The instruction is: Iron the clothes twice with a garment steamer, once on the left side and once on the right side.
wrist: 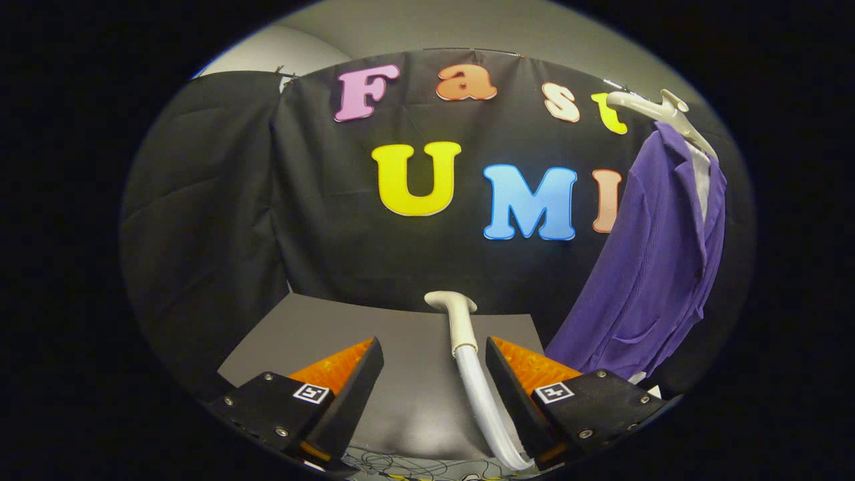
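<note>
steamer on the table, gripper open

while the gripper (434, 357) hangs above the near part of the grey table (320, 327), its two fingers stand wide apart and grasp nothing. between them, closer to the right finger, lies the garment steamer (461, 321): a pale head with a short neck, pointing away toward the black wall. its head rests on the table just beyond the fingertips. from the neck a whitish ribbed hose (484, 401) runs back toward the camera, passes along the inner side of the right finger and goes down under it. if the hose touches that finger, i cannot tell.

to the right of the table hangs the purple jacket (654, 267), on a pale hanger (658, 110) high against the wall. the jacket is open at the front and shows a light lining at the collar. its lower edge comes down behind the right finger, well apart from the steamer head. some thin cables (414, 464) lie below the fingers, at the near edge of the table.
</note>
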Tool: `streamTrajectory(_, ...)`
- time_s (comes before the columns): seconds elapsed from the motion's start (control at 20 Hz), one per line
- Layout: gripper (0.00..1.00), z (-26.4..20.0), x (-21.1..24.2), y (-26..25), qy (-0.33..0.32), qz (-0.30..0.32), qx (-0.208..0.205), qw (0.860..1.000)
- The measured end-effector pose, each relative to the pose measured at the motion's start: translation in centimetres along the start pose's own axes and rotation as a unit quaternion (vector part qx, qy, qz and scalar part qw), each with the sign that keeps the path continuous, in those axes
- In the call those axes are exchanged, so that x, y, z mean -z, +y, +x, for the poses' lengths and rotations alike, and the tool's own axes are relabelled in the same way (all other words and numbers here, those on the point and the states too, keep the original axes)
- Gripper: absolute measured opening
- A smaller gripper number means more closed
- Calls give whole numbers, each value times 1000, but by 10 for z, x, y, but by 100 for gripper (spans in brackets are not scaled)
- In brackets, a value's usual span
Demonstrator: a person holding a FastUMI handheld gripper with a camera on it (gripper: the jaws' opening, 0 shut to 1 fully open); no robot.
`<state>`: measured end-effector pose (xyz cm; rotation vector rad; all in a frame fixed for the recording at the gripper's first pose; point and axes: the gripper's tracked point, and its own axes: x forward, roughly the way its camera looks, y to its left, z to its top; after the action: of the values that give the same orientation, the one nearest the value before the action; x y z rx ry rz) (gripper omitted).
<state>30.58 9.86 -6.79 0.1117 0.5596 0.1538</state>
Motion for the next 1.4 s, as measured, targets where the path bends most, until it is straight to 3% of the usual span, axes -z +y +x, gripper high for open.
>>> streamTrajectory(0.35, 94, 115, 10, -17, 113, 116, 26, 987)
streamTrajectory(0.75, 86, 176, 55, -29, 215, 134, 45, 966)
streamTrajectory(0.85, 82, 179, 57, -26, 214, 110, 51, 969)
streamTrajectory(0.95, 74, 181, 60, -28, 214, 91, 75, 970)
streamTrajectory(1.1, 52, 180, 62, -29, 203, 64, 87, 973)
streamTrajectory(1.25, 49, 174, 64, -31, 192, 65, 82, 976)
streamTrajectory(1.4, 39, 177, 61, -30, 170, 78, 84, 979)
